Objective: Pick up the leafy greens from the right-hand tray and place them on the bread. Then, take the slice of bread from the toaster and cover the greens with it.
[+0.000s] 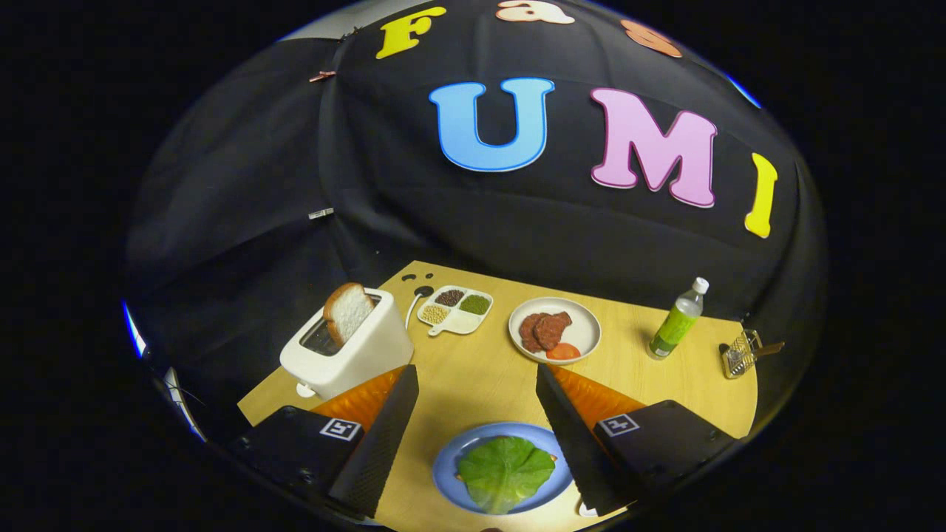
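My gripper [476, 369] is open, its two black fingers spread wide above the wooden table [473, 384] with nothing between the tips. Low between the fingers sits a blue plate [447, 458] with a broad green leaf [505, 469] lying flat on it. The leaf hides most of what lies under it; a thin brown edge peeks out at its left side. Beyond the left finger stands a white toaster [347, 351] with a slice of bread [347, 310] sticking up out of its slot, tilted.
Ahead of the fingers a white plate [584, 332] holds brown patties and a red slice. A white compartment tray [457, 309] of beans and grains lies beside the toaster. A green bottle [676, 319] and a small metal rack [741, 355] stand to the right.
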Action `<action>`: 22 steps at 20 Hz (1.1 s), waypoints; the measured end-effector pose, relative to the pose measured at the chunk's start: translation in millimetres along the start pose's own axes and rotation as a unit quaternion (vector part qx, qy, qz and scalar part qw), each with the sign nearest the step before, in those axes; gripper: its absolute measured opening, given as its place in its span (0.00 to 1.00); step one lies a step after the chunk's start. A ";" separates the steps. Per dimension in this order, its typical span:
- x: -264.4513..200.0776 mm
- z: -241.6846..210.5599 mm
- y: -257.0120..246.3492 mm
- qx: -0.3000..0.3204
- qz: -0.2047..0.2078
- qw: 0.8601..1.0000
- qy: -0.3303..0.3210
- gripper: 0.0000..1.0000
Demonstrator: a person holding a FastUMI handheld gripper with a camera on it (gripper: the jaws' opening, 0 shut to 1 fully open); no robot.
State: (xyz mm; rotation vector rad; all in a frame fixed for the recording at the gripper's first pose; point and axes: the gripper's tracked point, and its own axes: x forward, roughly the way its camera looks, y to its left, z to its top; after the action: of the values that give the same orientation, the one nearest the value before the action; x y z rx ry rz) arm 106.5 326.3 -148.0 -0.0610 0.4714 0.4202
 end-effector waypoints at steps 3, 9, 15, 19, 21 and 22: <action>17.7 27.3 38.0 -0.017 0.021 0.999 -0.021 1.00; 52.4 48.7 117.3 -0.050 0.067 0.996 -0.031 1.00; 102.5 34.1 174.1 -0.073 0.086 0.994 -0.010 1.00; 142.6 9.8 186.1 -0.084 0.072 0.994 0.024 0.99; 154.9 5.3 186.3 -0.085 0.063 0.994 0.028 0.99; 160.3 3.7 182.8 -0.089 0.054 0.994 0.029 0.99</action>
State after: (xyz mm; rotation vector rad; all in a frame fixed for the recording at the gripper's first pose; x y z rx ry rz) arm 163.2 554.5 -210.1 -0.2204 0.4944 0.5674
